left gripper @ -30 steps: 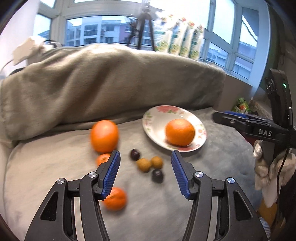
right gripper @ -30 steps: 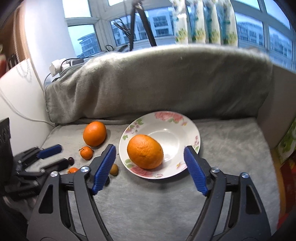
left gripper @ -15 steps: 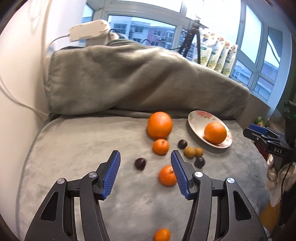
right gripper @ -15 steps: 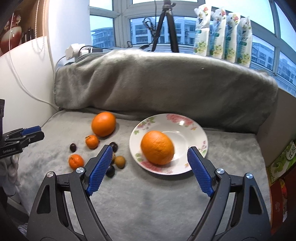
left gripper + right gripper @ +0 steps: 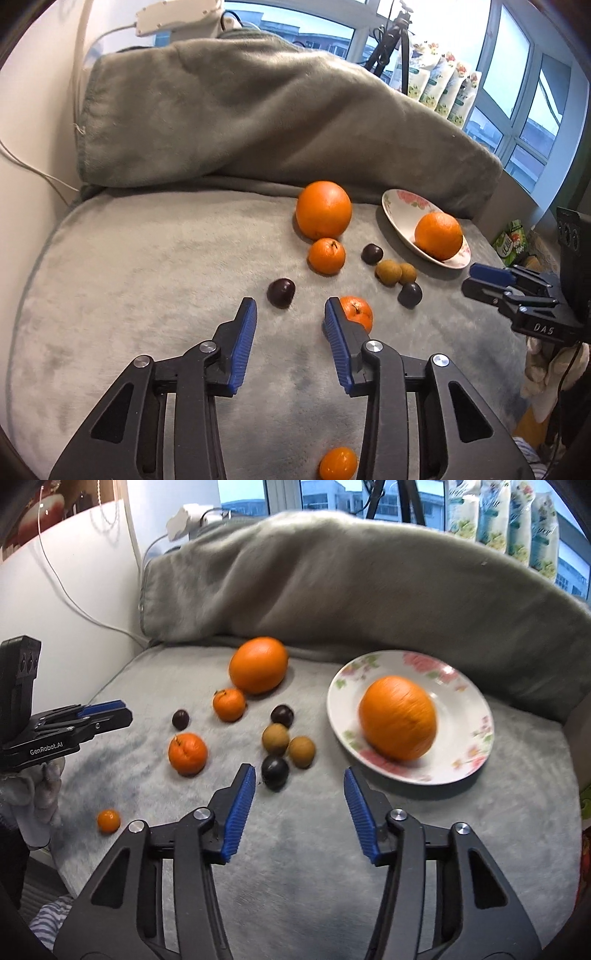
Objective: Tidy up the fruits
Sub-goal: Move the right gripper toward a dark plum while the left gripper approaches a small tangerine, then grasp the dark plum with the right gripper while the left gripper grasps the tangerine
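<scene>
From the left wrist view, the left gripper [image 5: 290, 312] hangs over the blanket [image 5: 147, 295] with its jaws spread and nothing between them. A plum [image 5: 281, 292] lies just ahead of the gap. A mandarin [image 5: 355, 313] is partly hidden behind the right finger. It looks like the picking step is starting, and the next move is probably to go down around one small fruit and close. A big orange [image 5: 323, 215] sits on the blanket. Another orange [image 5: 438, 236] is on the plate [image 5: 397, 206]. A tiny orange fruit [image 5: 338, 463] is half cut off behind the gripper.

From the right wrist view, the right gripper [image 5: 299, 794] is also spread and holds nothing. A dark plum [image 5: 275, 773] lies just beside its left finger. The plate [image 5: 476, 738] is near its right finger. The picture is blurry here, so it is hard to tell what the two brown fruits [image 5: 288, 744] are.
</scene>
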`<state>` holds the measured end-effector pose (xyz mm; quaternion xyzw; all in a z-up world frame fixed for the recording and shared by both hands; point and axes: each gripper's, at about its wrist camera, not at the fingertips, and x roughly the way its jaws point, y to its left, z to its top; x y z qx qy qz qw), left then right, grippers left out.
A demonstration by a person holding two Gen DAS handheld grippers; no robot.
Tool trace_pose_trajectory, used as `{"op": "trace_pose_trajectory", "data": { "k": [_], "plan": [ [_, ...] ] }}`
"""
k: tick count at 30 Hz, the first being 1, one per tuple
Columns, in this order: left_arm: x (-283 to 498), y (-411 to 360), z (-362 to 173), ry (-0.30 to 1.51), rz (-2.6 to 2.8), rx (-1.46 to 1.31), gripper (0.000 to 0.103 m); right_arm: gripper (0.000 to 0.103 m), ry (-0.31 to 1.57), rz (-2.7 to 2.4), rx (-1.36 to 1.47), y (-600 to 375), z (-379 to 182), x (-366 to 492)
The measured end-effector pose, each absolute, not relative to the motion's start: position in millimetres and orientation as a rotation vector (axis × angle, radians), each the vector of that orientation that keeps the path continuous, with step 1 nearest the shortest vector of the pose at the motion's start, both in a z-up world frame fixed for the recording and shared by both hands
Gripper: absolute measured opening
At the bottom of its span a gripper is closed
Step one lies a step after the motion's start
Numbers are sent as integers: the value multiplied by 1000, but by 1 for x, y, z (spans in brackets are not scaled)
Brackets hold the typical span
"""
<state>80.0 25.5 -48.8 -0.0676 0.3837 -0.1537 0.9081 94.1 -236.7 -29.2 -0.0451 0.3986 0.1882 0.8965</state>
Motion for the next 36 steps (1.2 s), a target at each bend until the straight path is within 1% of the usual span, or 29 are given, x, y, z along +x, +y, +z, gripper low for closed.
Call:
{"op": "trace_pose_trajectory", "data": {
  "k": [3, 10, 16, 17, 29, 36],
  "plan": [
    [82, 21, -53, 804, -336, -142, 36, 44, 854, 402, -89, -232, -39, 99],
    [83, 11, -59, 827, -382, -137, 36, 37, 903, 430, -86, -213, -58, 106],
    [87, -3, -64, 856, -416, -99, 36, 35, 939, 438, -70, -206, -71, 117],
    [87, -6, -66, 861, -419, -92, 36, 35, 969, 444, -59, -206, -72, 117],
    [93, -23, -72, 900, -452, -35, 36, 34, 999, 435, -60, -198, -81, 130],
    [97, -27, -77, 915, -455, -17, 36, 28, 1007, 425, -72, -195, -83, 137]
  ]
}}
